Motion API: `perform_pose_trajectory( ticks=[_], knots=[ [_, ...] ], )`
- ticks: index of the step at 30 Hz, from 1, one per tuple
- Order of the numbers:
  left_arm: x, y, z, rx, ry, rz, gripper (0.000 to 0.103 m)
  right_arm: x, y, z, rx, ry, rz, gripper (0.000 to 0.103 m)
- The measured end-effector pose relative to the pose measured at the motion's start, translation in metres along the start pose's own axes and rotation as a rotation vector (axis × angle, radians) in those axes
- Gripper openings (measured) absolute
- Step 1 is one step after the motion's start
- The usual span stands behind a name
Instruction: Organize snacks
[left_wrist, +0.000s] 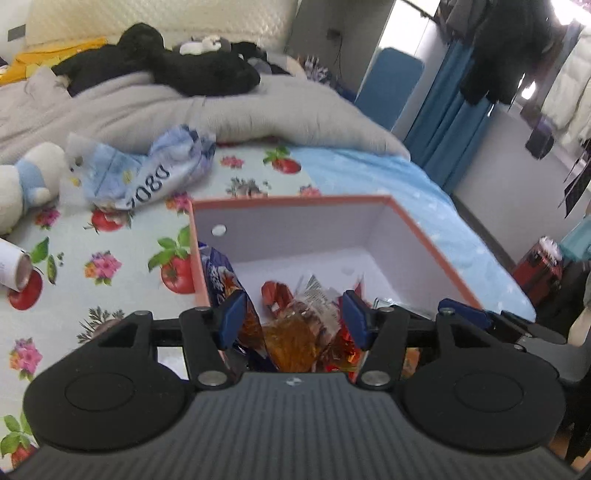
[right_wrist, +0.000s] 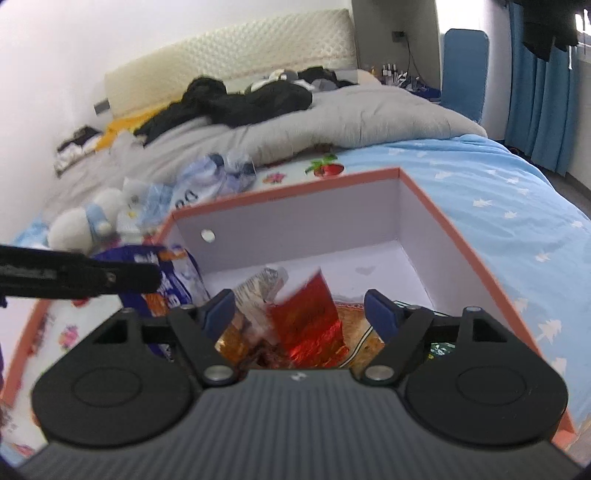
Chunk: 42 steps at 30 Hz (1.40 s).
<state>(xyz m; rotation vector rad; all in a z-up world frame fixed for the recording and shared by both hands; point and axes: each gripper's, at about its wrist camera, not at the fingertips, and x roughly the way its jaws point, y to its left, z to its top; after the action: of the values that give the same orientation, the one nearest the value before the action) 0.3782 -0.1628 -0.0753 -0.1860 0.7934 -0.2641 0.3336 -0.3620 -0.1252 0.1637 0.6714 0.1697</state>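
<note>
A pink-rimmed box with white inside (left_wrist: 436, 254) (right_wrist: 439, 225) sits on the bed and holds several snack packets. My left gripper (left_wrist: 293, 319) is open above the box's near part, over an orange-brown packet (left_wrist: 291, 339); a blue-and-orange bag (left_wrist: 221, 280) leans on the box's left wall. My right gripper (right_wrist: 301, 315) is open over the box, and a red foil packet (right_wrist: 310, 317) stands tilted between its fingers without being clamped. A clear wrapper (right_wrist: 258, 291) lies beside it. The left gripper's black finger (right_wrist: 81, 275) shows at the left by the blue bag (right_wrist: 173, 280).
A crumpled blue-white plastic bag (left_wrist: 147, 173) and a white plush toy (left_wrist: 26, 181) lie left of the box on the flowered sheet (left_wrist: 110, 273). A grey duvet (left_wrist: 258, 110) and black clothes (left_wrist: 177, 66) lie behind. The bed's edge drops off on the right.
</note>
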Motion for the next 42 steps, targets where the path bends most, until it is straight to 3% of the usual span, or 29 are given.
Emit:
perform_pose_trajectory(
  ticks=[12,22,31,42],
  knots=[
    [-0.127,-0.02,0.025,0.044,-0.157,-0.038,0.062,-0.096,0.031,0.046,-0.003,-0.187,0.04,0.079],
    [-0.208,-0.03,0.011,0.07,-0.269,-0.068,0.062,-0.169,0.053,0.051,-0.035,-0.311,0.069,0.079],
    [-0.233,-0.037,-0.03,0.076,-0.289,-0.072,0.062,-0.201,0.048,0.018,0.0,-0.342,0.038,0.079],
    [-0.224,-0.035,-0.084,0.102,-0.242,-0.022,0.063,-0.213,0.043,-0.035,0.018,-0.297,-0.006,0.079]
  ],
)
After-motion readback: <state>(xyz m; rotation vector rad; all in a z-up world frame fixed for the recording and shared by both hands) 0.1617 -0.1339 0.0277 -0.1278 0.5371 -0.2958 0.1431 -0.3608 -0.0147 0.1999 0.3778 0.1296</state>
